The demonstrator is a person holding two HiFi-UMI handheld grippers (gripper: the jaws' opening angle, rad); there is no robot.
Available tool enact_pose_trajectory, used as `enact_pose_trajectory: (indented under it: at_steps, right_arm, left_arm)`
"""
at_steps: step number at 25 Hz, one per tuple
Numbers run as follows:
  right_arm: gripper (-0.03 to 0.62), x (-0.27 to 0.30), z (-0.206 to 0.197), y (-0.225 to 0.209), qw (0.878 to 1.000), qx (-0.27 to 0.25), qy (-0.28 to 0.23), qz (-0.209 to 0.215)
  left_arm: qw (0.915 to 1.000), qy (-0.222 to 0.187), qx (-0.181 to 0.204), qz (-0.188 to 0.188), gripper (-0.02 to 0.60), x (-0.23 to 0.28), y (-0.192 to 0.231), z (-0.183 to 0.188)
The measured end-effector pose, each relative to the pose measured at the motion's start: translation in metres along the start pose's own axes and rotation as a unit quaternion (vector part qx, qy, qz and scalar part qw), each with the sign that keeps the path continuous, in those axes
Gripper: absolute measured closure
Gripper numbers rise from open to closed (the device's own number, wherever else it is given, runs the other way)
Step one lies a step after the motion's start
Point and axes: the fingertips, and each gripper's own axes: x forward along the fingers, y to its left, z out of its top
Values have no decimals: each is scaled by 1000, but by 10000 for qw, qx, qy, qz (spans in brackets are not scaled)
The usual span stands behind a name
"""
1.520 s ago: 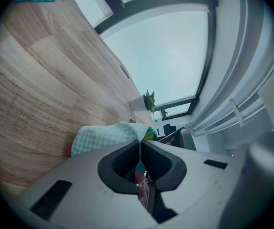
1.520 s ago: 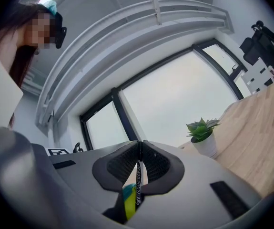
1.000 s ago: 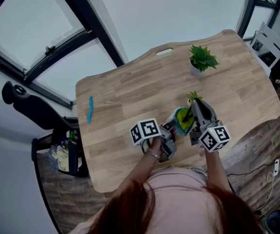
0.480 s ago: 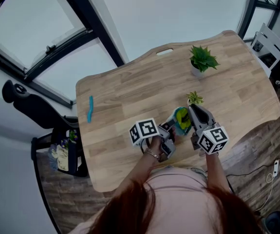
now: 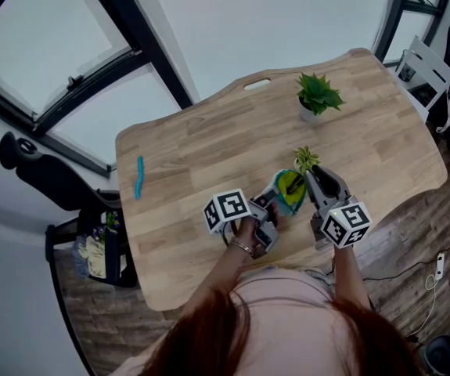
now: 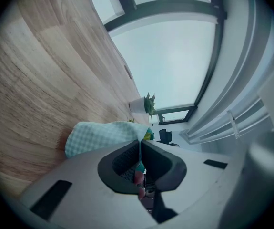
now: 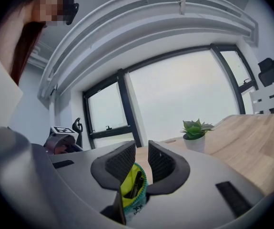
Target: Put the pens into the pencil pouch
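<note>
Setting: wooden counter (image 5: 209, 147) below large windows; an office chair (image 5: 45, 175) is parked off its far-left edge.
Just changed: the fingers of the right gripper (image 7: 141, 162) have just been opening; they are set apart, and nothing is pressed between the pads.
Meaning for task: judged as a release over the pouch mouth; one delivery is probably complete, and the right gripper is free for another pick.
Pencil pouch (image 5: 287, 190): placed near the counter's near edge, between the two grippers; the mouth is turned toward the right gripper and the yellow lining is exposed.
Pouch contents: dark pens (image 7: 136, 184) are seen inside, directly below the right fingers and untouched by them.
Left gripper (image 6: 140, 151): fingers are closed on the pouch's checked fabric rim, by which the mouth is held open.
Outstanding: a blue pen-like item (image 5: 138, 177) is left well apart, near the far-left edge; judged the likely next pick.
Other items: potted plant (image 5: 316, 96) at the far side; smaller plant (image 5: 305, 159) just beyond the pouch.
</note>
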Motion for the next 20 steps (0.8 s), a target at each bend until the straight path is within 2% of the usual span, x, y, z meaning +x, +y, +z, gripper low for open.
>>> enact_pose_trajectory:
  at_steps: [5,13,16,20]
  right_arm:
    - [540,-15,6,-9,9991,-295,153,-258]
    - [554,-33,6,-24,9978,-139,228,-613]
    - [562,-37,4,-27,9968,-93,322,-725]
    - [571,-40,0,-27,9959,-35,410,-802]
  left_arm:
    - [9998,-77,-65,-190,572,5,-5,4]
    - [9986,-194,-239,-418,572,12,-8,9]
    - [9992,-230,-60,-325,572,12,-6,11]
    - [9986,-239,441,-147,571,10,-5,14]
